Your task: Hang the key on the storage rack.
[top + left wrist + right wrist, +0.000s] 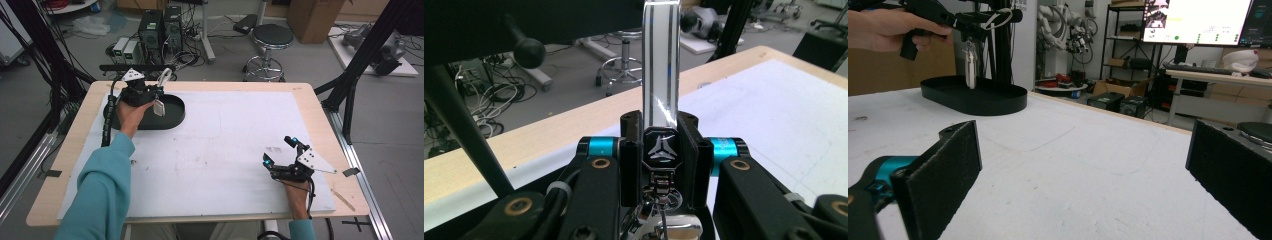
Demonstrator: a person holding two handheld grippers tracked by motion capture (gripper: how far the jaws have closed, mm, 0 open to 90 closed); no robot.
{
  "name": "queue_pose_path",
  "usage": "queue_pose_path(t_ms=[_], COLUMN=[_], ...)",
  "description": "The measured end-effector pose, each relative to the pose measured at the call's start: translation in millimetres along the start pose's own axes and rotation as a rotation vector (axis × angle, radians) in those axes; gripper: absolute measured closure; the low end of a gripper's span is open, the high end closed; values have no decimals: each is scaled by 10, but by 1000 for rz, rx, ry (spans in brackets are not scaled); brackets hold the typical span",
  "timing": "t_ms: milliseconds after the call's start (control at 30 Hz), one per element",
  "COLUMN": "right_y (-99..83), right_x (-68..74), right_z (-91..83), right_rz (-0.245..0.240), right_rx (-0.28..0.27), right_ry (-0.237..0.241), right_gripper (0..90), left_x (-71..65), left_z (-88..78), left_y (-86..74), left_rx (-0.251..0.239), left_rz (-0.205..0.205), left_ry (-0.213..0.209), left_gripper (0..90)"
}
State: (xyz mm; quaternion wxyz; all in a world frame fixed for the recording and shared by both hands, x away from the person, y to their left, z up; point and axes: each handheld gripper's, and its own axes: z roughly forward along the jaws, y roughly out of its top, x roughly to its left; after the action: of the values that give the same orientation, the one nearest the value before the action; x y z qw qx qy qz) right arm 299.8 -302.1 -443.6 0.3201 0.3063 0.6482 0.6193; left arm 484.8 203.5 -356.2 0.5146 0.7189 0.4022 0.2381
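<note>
1. Fingers of the left gripper pinch a lanyard strap; its keys dangle below them, above the black tray.
2. Right gripper fingers gape wide, holding nothing, resting low on the table.

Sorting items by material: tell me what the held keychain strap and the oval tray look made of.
Keychain strap: glossy white band with dark stripes, probably coated fabric or plastic; its clasp shines like chromed metal. Oval tray: matte black, smooth, likely moulded plastic. The left gripper holds the strap above the tray.
</note>
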Motion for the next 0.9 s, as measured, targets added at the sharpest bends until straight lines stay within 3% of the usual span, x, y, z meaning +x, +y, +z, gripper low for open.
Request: queue_pose_path(t_ms=[667,900], right_y=[-61,-68], right_x=[31,26], right_z=[23,24], right_rz=[-15,-16], right_rx=[14,14], right_ry=[-7,-6], right_gripper=[8,8], left_x=[-80,-82], left_z=[164,182], left_y=[-120,-160], left_rx=[22,10], left_rz=[44,46], left_ry=[44,36], left_gripper=[740,737])
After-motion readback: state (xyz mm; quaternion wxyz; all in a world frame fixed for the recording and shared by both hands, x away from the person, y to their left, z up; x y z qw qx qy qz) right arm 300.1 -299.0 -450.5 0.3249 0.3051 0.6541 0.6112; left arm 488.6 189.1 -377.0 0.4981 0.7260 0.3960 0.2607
